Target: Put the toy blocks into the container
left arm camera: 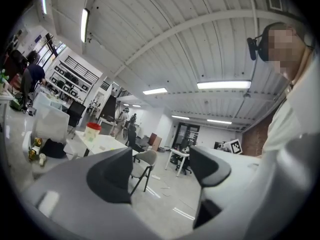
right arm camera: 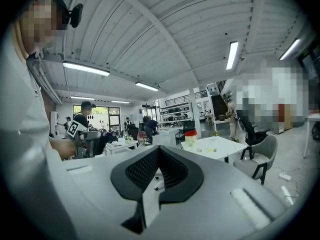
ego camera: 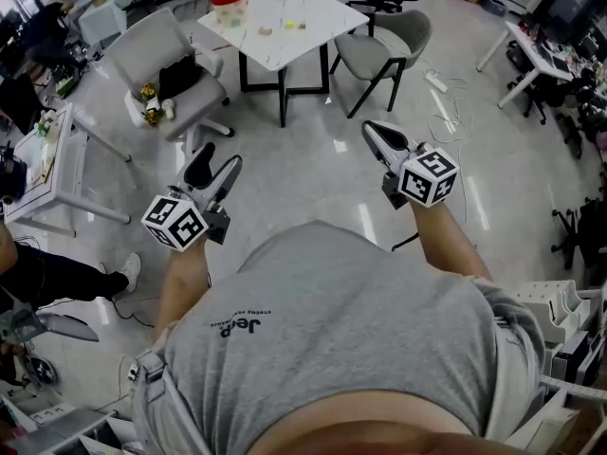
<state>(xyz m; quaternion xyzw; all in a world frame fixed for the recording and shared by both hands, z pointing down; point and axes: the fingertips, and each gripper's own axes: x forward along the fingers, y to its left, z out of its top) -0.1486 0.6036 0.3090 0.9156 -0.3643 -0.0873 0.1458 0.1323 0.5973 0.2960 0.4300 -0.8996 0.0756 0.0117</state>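
Head view shows toy blocks (ego camera: 285, 25) on table (ego camera: 318, 45); gripper views show left gripper (left arm camera: 162, 160) wide, right gripper (right arm camera: 158, 156) closed.

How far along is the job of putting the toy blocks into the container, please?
Nothing looks done: small toy blocks lie on the white table, apart from the red-topped container. In hand: nothing. The left hand-held gripper is open and empty, the right hand-held gripper is shut on nothing, and both are over the floor, well short of the table. Left: approaching, then picking and placing every block.
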